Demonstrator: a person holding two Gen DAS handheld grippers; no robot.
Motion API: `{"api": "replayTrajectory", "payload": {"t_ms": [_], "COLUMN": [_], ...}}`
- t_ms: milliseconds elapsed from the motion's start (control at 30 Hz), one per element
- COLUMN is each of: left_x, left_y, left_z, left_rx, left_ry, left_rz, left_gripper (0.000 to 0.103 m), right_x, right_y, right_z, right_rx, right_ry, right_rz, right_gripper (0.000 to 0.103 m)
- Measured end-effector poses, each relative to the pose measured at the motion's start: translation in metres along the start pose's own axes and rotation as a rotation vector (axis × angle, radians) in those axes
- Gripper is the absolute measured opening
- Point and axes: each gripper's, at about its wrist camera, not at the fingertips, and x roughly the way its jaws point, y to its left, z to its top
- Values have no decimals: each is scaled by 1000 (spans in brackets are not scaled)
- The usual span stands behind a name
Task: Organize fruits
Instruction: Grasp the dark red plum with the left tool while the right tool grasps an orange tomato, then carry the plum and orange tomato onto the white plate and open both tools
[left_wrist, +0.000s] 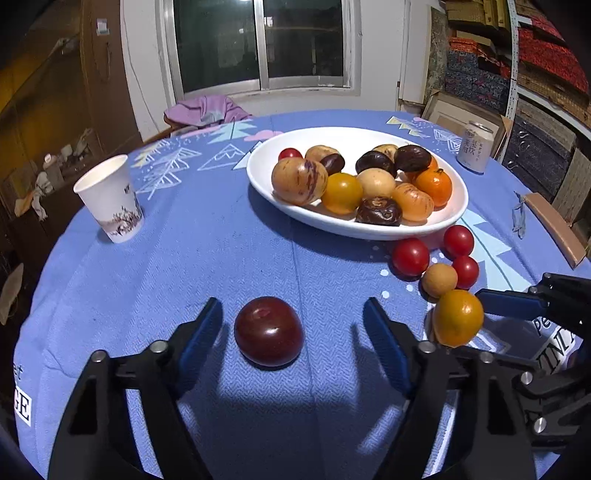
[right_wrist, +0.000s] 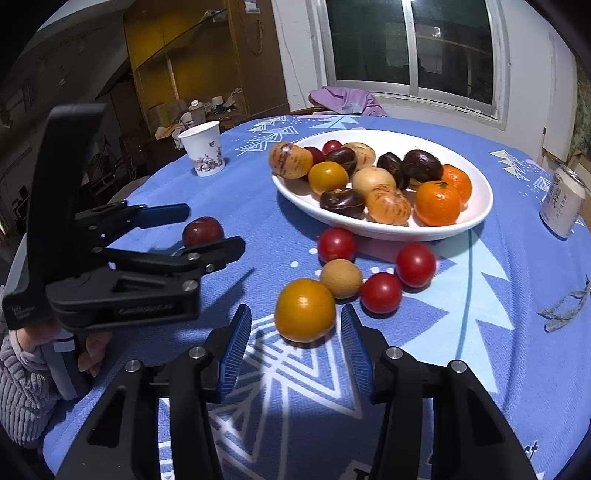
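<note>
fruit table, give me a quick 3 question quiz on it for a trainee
1. Multiple choice: what lies between the left gripper fingers? A) dark red plum B) paper cup C) can
2. True or false: the right gripper has already lifted the yellow-orange fruit off the tablecloth.
3. Short answer: how many small red tomatoes lie loose on the cloth beside the white bowl?

Key
1. A, the plum; the pads stand clear of it.
2. False; it rests on the cloth, with the fingers either side and not visibly pressing.
3. Three.
</note>
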Motion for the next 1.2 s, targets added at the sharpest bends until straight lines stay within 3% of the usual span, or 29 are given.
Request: {"api": "replayTrajectory", "payload": {"t_ms": [200,333,400,533,967,1200], "left_x": [4,9,12,14,-6,-9], "left_y": [6,9,14,15,-10,-26], "left_z": [0,0,0,-2,6,58], "left_rx": [-29,-45,-71,-85,-26,-14], "left_ry": [15,39,54,70,-15,-73], "left_rz": [-2,-18,-27,-27,-56,-55], "left_gripper": [67,56,44,38,38,38], "right_x": [6,10,11,10,-26,-39], "right_y": [-1,-6,-8,-3,-12,-55], "right_z": [3,5,5,3,4,35], "right_rx": [21,52,62,40,37,118], "right_ry": [7,20,22,21,-76,-135], "right_rz": [-9,-13,-1,1,-14,-86], "right_gripper": [52,38,38,38,38,37]}}
